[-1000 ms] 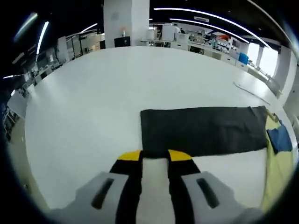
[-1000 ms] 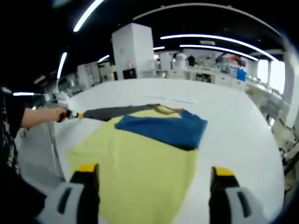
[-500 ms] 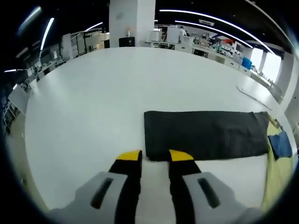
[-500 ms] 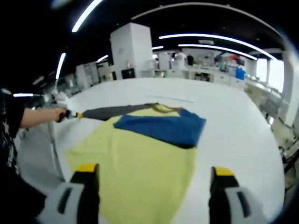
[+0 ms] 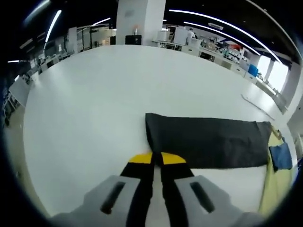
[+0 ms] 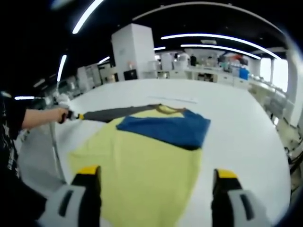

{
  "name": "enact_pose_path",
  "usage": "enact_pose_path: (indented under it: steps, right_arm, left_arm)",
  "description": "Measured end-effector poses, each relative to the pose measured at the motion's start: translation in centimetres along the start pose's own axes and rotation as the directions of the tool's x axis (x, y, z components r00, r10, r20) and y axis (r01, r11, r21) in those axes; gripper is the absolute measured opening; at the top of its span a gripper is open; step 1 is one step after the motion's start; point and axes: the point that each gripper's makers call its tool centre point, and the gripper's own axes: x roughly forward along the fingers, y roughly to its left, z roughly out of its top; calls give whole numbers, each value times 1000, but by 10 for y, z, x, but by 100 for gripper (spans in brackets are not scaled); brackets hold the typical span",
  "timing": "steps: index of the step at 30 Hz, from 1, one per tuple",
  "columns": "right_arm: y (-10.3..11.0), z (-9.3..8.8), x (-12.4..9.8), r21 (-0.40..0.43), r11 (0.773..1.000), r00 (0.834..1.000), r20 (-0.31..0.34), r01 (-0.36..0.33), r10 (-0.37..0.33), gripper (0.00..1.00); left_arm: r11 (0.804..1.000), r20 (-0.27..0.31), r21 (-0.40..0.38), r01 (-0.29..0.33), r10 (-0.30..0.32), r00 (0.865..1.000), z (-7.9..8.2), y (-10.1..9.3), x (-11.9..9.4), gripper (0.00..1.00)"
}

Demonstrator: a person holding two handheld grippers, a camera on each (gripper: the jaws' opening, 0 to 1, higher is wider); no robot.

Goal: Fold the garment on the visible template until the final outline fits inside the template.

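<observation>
A yellow garment (image 6: 142, 165) lies flat on the white table (image 6: 241, 127), with a blue part (image 6: 165, 130) folded over its far side. A long dark grey strip (image 5: 208, 142) of it stretches sideways across the table. My left gripper (image 5: 156, 158) sits at the strip's near-left end, its yellow-tipped jaws pressed together on the fabric edge. In the right gripper view that left gripper (image 6: 75, 116), held in a person's hand (image 6: 47, 116), meets the end of the dark strip (image 6: 118, 113). My right gripper (image 6: 154, 172) is wide open over the near part of the yellow cloth, holding nothing.
A thin pale strip (image 5: 258, 101) lies on the table beyond the garment. The person's dark-clothed body (image 6: 7, 156) stands at the left table edge. A white pillar (image 6: 135, 52) and work benches stand far behind. Bare white tabletop (image 5: 94, 94) spreads left of the dark strip.
My left gripper's jaws have come together on the near-left end of the dark strip; they stood apart before. The right gripper and garment have stayed put.
</observation>
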Motion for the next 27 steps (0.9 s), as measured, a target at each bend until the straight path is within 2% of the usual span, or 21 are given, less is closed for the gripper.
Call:
enact_pose_path:
  steps: [2,7,15,20,25,27]
  right_arm:
    - [-2,0,0,-4,1000,1000,-3,4,-4,99]
    - [-2,1,-1,-4,1000,1000,4,3,-3,99]
    - [1,2,-2,-10,1000,1000,8,-7,7,99]
    - [3,3,-3,-13,1000,1000,8,-11,11,99]
    - [5,2,-3,-17,1000,1000,3,-18,18,99]
    - [8,3,-3,-22,1000,1000,7,-21,21,99]
  left_arm:
    - [1000,19,-16,23,-22,1000,5,-6,-2,1]
    - [999,45,15,37,-37,998,14,-14,-5,1]
    - [995,75,49,85,-88,993,30,-39,-16,1]
    - [991,78,44,128,-131,988,40,-48,-8,1]
    - [980,104,96,172,-181,978,50,-79,-21,1]
    - [977,106,93,194,-204,973,55,-86,-17,1]
